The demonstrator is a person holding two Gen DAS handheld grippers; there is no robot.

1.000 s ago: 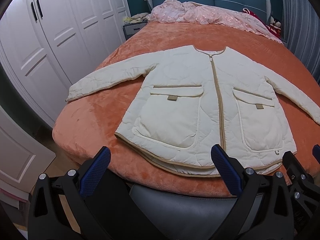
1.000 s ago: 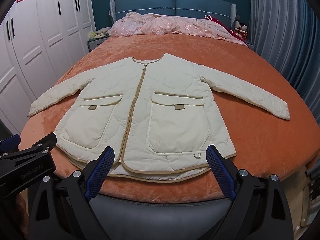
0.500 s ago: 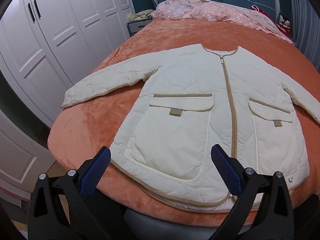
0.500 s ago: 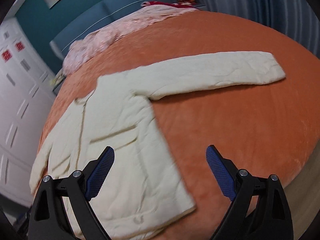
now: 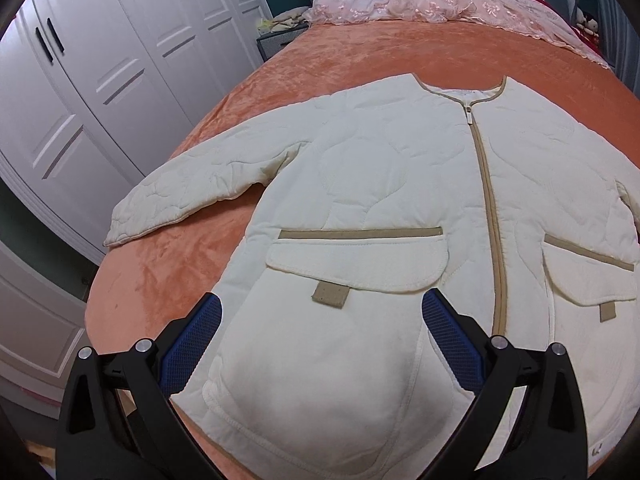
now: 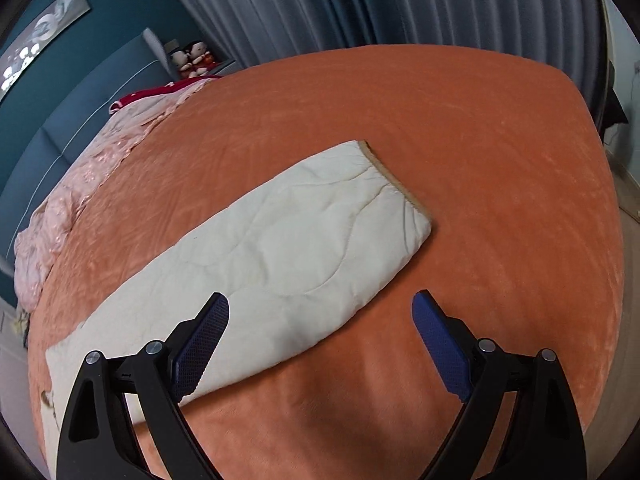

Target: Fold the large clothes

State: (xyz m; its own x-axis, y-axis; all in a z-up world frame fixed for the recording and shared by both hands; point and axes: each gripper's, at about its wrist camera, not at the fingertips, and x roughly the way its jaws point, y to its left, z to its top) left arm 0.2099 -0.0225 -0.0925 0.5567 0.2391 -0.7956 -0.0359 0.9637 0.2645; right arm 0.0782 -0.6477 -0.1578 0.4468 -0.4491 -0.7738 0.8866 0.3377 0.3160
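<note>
On the orange bed (image 5: 168, 264), cream jacket (image 5: 384, 184) flat, zipped, unfolded: right tool (image 6: 320, 340), wide open and empty, has swung from hem to right sleeve (image 6: 280, 256); left tool (image 5: 320, 340), likewise open, has closed in over the pocket.

Even soft light; fisheye-warped dark edges; sharp.

A home bedroom: a wide bed (image 5: 360, 68) under an orange plush blanket (image 6: 460, 128) fills the room, its blue padded headboard (image 6: 100, 92) at 12 o'clock. White panelled wardrobes (image 5: 120, 60) line the wall at 9 o'clock, grey-blue curtains (image 6: 360, 4) hang at 3 o'clock. Pink bedding (image 5: 420, 4) and soft dolls (image 6: 192, 56) sit by the headboard.
</note>
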